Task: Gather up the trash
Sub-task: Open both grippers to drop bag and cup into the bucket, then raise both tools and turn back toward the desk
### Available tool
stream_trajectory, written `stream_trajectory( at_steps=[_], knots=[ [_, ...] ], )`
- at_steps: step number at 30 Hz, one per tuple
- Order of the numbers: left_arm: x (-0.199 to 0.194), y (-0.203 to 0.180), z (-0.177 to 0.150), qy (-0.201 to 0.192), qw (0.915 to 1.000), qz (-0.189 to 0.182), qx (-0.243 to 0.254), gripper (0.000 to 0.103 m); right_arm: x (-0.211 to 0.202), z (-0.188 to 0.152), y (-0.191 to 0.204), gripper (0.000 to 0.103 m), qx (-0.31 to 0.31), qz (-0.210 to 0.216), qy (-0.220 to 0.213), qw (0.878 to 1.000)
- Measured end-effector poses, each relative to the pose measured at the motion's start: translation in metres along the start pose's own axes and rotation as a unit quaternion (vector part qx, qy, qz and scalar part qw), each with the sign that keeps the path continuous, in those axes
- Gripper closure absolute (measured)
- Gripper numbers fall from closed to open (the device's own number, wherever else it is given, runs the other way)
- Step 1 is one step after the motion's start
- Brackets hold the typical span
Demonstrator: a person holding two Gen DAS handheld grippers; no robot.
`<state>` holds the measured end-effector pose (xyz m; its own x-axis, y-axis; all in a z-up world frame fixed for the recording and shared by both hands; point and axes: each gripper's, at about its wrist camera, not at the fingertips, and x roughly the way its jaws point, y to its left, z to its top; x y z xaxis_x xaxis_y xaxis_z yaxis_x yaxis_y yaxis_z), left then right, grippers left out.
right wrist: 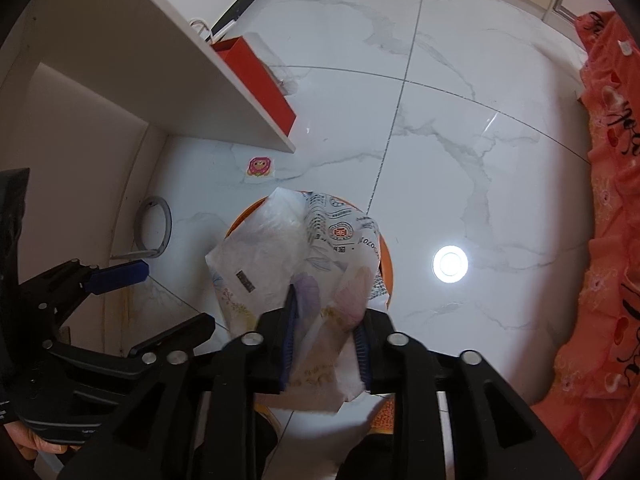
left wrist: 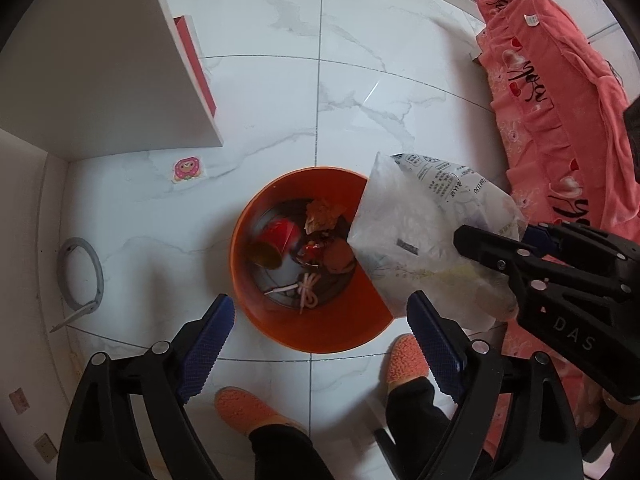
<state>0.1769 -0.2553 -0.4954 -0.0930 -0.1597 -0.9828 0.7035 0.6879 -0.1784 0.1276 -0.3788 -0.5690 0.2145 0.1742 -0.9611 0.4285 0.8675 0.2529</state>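
An orange bin point(left wrist: 260, 312) stands on the white marble floor and holds a red cup point(left wrist: 276, 242), crumpled wrappers and a white string. My right gripper point(right wrist: 326, 332) is shut on a white plastic bag point(right wrist: 280, 248) with printed text and holds it over the bin's right rim point(right wrist: 386, 264). The bag also shows in the left wrist view point(left wrist: 420, 236), with the right gripper point(left wrist: 516, 252) behind it. My left gripper point(left wrist: 320, 332) is open and empty, just above the bin's near side; it shows at the left in the right wrist view point(right wrist: 160, 300).
A white cabinet point(left wrist: 100, 72) stands at the left with a red box point(left wrist: 196, 56) beside it. A pink bedspread point(left wrist: 560, 128) hangs at the right. A sticker point(left wrist: 187, 169) and a grey ring point(left wrist: 80, 276) lie on the floor. The person's orange slippers point(left wrist: 244, 408) stand near the bin.
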Motion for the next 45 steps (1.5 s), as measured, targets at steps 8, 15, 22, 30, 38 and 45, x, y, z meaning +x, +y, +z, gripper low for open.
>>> stream_trajectory(
  at_steps=[8, 15, 22, 30, 38, 45],
  knots=[
    [-0.002, 0.012, -0.007, 0.009, 0.9998, 0.013, -0.011, 0.016, 0.005, 0.002, 0.014, 0.052, -0.01, 0.0, 0.005, 1.0],
    [-0.012, 0.013, -0.011, 0.007, 0.9997, 0.017, -0.014, 0.016, -0.004, 0.001, 0.019, 0.047, -0.009, -0.003, 0.003, 1.0],
    [-0.05, 0.0, -0.016, -0.011, 0.9998, 0.016, -0.006, 0.016, -0.054, -0.005, 0.026, 0.047, -0.009, 0.011, -0.019, 1.0],
    [-0.137, -0.021, -0.029, -0.058, 0.9981, 0.02, 0.0, 0.016, -0.156, -0.012, 0.044, 0.046, -0.029, 0.025, -0.062, 0.997],
    [-0.239, -0.046, -0.044, -0.13, 0.9904, 0.045, 0.008, 0.016, -0.27, -0.017, 0.074, 0.044, -0.068, 0.042, -0.126, 0.989],
    [-0.326, -0.04, -0.065, -0.204, 0.9755, 0.081, -0.01, 0.016, -0.36, -0.024, 0.113, 0.04, -0.123, 0.064, -0.185, 0.973]
  ],
)
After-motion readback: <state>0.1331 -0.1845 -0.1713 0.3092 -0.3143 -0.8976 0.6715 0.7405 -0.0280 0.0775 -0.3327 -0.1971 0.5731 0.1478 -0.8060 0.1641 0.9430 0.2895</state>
